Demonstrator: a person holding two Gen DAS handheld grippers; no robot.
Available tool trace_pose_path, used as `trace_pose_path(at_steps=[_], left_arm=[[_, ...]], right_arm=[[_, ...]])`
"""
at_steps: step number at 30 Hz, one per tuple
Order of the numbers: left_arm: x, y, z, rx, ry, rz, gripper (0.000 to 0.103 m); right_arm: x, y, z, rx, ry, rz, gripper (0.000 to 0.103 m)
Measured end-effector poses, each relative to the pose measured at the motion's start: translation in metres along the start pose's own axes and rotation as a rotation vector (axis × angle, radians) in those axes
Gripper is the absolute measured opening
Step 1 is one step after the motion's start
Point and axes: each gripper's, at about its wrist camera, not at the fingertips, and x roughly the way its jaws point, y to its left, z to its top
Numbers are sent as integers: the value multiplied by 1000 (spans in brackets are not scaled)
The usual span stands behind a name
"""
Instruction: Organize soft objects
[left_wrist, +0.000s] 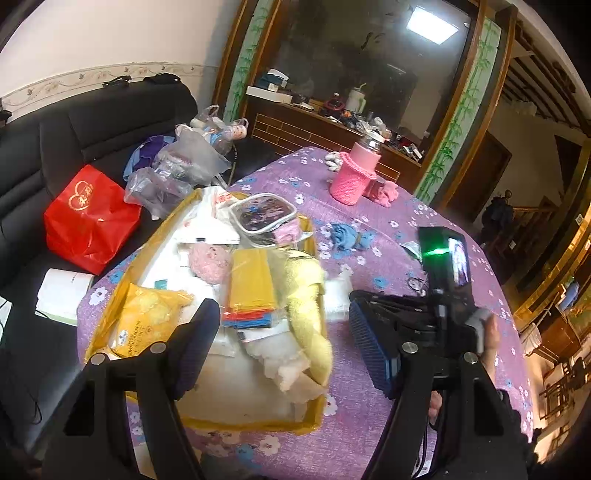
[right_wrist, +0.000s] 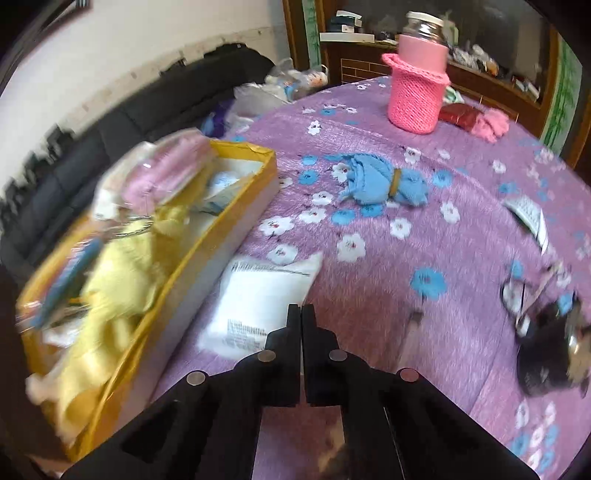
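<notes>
Two black two-finger grippers were at work over a round table (right_wrist: 424, 236) covered in a purple flowered cloth. On the left gripper (left_wrist: 284, 343) the jaws stood wide apart with nothing between them, poised above the near end of a long yellow cardboard box (left_wrist: 236, 424). On the right gripper (right_wrist: 301, 314) the jaws were pressed together on nothing, their tips over the edge of a flat white plastic packet (right_wrist: 258, 295) lying on the cloth just beside the box's long wall. Inside the box lay a pale yellow towel (left_wrist: 310, 302), a fluffy pink bundle (left_wrist: 207, 258) and a stack of yellow, red and blue folded cloths in clear wrap (left_wrist: 251, 288). Beyond the box, out on the cloth, a blue cloth tied with a band (right_wrist: 384, 181) lay alone, and farther still stood a jar in a pink knitted sleeve (right_wrist: 417, 96). Beside the box, off the table, a red shopping bag (left_wrist: 88, 218) sat on a black sofa (left_wrist: 55, 147).
</notes>
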Motion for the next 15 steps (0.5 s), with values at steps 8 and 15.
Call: trace_pose_path(at_steps=[8, 15], left_arm=[[13, -49, -4, 88, 166, -248, 72], [75, -115, -37, 223, 412, -392, 72]], right_arm=[[-84, -69, -66, 209, -98, 89, 0], [-110, -107, -136, 298, -66, 16, 0]])
